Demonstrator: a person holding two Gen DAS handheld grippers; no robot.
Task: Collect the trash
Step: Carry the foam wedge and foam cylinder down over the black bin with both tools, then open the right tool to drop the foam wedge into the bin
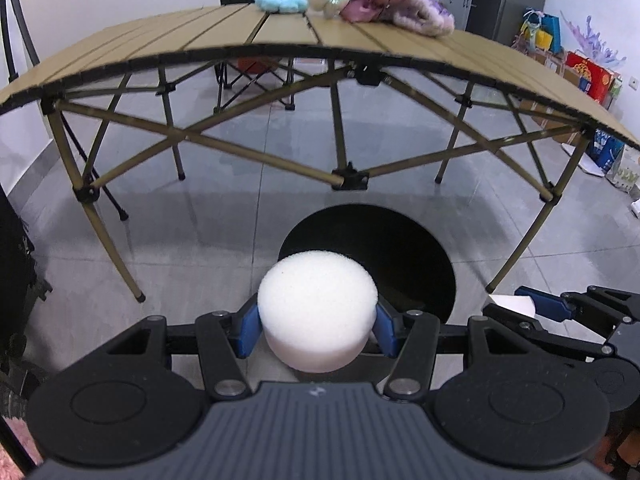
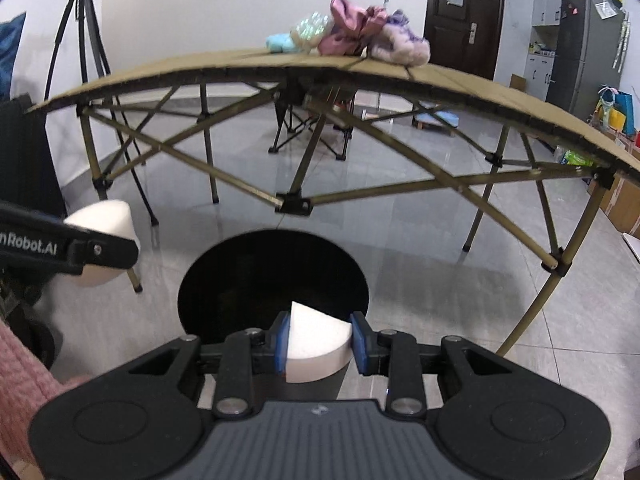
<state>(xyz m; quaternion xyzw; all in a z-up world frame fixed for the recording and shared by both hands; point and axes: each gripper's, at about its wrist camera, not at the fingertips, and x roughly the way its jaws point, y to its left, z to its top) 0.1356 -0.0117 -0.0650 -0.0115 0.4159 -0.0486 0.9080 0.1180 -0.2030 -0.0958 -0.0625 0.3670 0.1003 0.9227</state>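
Holding 2 foam bits over the black bin at lower middle: left gripper squeezes the round foam, right gripper squeezes the foam wedge. Next, let go above the hole.

Grey tiled floor, folding slatted table, white walls, dark door

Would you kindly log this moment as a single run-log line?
left tongs: shut on round foam puck | right tongs: shut on foam wedge | both above black bin | table: soft items remain
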